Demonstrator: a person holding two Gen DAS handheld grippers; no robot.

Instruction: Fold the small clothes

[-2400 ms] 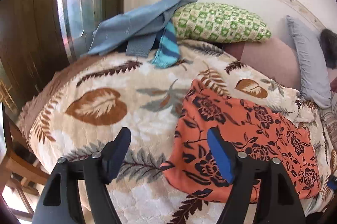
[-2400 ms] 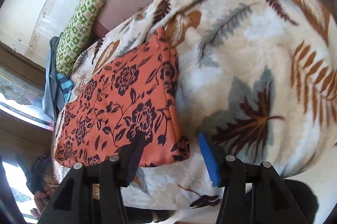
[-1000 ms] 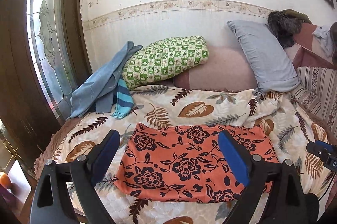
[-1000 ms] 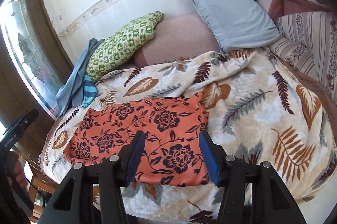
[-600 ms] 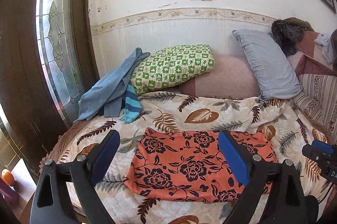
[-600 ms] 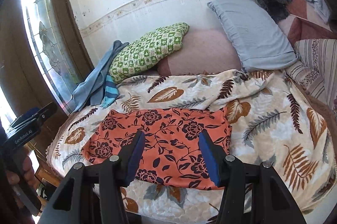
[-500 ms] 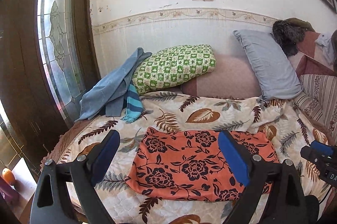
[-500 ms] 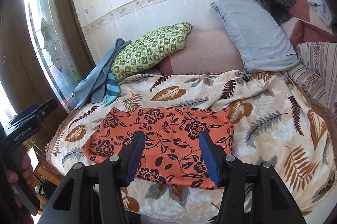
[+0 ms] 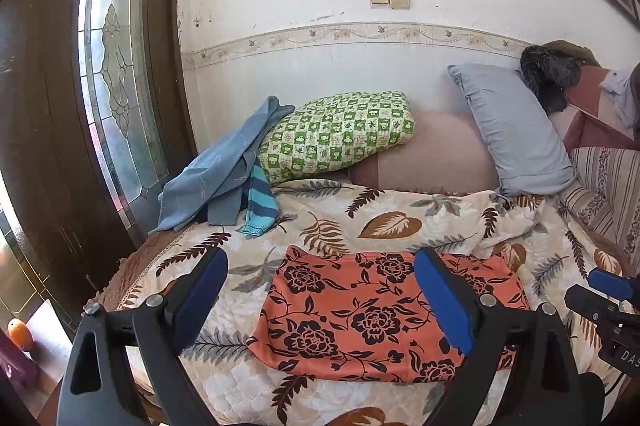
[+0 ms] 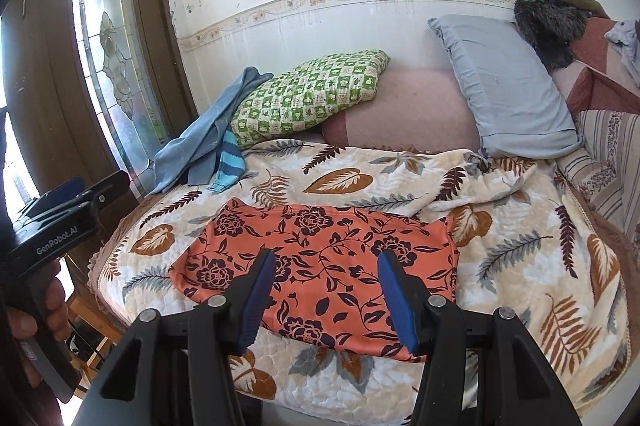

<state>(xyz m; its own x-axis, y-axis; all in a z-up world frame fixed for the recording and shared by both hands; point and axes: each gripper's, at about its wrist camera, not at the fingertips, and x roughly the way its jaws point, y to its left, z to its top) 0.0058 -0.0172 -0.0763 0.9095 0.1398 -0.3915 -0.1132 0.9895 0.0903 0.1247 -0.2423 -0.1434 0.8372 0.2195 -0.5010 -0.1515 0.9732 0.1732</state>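
An orange garment with dark flowers (image 9: 360, 314) (image 10: 324, 266) lies folded flat near the front edge of the bed. My left gripper (image 9: 320, 290) is held back from the bed, open, with nothing between its blue pads. Off to the right, my right gripper (image 10: 326, 286) also stands open and empty, pulled away from the garment. A heap of blue clothes (image 9: 224, 174) (image 10: 204, 142) with a striped teal piece lies at the back left of the bed beside the door.
The bed carries a cream leaf-print blanket (image 9: 400, 222) (image 10: 540, 258). Against the wall lean a green checked pillow (image 9: 336, 134), a pink cushion (image 10: 404, 106) and a grey pillow (image 10: 500, 86). A dark door with a glass pane (image 9: 112, 74) stands at left. A hand (image 10: 36, 310) holds the left gripper's handle.
Both grippers have drawn back and risen from close over the garment and levelled out, the right one rolling upright, so the whole bed and wall now show. The garment has stayed flat.
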